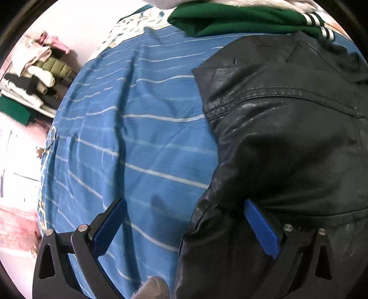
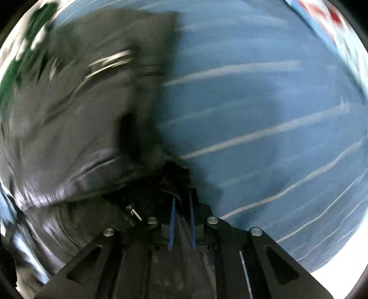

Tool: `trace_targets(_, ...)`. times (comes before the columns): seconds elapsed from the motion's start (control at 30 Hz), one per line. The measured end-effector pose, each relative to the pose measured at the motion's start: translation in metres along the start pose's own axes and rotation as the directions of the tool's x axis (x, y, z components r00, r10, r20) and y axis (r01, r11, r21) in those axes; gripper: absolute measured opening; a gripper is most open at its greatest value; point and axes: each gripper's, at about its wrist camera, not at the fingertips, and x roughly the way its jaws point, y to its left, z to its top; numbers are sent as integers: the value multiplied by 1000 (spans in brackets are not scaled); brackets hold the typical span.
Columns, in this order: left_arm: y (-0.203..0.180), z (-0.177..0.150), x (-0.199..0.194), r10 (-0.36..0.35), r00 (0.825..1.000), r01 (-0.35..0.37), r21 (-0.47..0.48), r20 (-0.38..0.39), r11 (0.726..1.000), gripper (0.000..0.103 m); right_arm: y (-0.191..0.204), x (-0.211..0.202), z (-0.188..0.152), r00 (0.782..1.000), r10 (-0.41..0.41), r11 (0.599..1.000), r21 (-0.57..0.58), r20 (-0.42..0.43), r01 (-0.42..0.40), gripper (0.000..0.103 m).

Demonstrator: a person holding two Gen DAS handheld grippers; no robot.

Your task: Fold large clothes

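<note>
A black leather jacket (image 1: 287, 128) lies on a blue striped bedsheet (image 1: 142, 128), filling the right half of the left wrist view. My left gripper (image 1: 184, 207) is open, its right blue pad (image 1: 260, 227) against the jacket's lower edge and its left pad (image 1: 110, 225) over the sheet. In the right wrist view, which is blurred, the jacket (image 2: 76, 119) fills the left side. My right gripper (image 2: 182, 202) is shut on a dark fold of the jacket's edge.
A green garment with white-striped cuffs (image 1: 230, 20) lies beyond the jacket. A pile of folded clothes (image 1: 34, 85) sits at the far left off the bed. Blue sheet (image 2: 276, 126) stretches to the right of the jacket.
</note>
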Motion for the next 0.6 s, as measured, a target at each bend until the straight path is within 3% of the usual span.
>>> trace_targets(0.13, 3, 1, 5, -51, 999, 51, -6, 6, 999, 103, 14, 7, -2, 998, -65, 995, -75, -21, 63, 16)
trace_targets(0.23, 16, 0, 13, -146, 989, 144, -97, -12, 985, 103, 12, -13, 2, 992, -109, 993, -55, -66, 106, 34)
trace_targets(0.33, 31, 0, 18, -236, 970, 224, -159, -58, 962, 103, 7, -42, -3, 998, -28, 1000, 10, -50, 29, 34)
trace_targets(0.43, 44, 4, -1, -216, 973, 200, -174, -77, 964, 103, 11, -70, -5, 998, -63, 998, 1, 10, 63, 34)
trace_targets(0.5, 50, 11, -26, -193, 980, 182, -177, -42, 967, 103, 21, -86, -7, 993, -105, 994, 11, 56, 105, 34)
trace_targets(0.6, 46, 33, -49, -167, 986, 169, -160, 25, 973, 103, 41, -108, -1, 986, -70, 997, 23, 151, 67, 34)
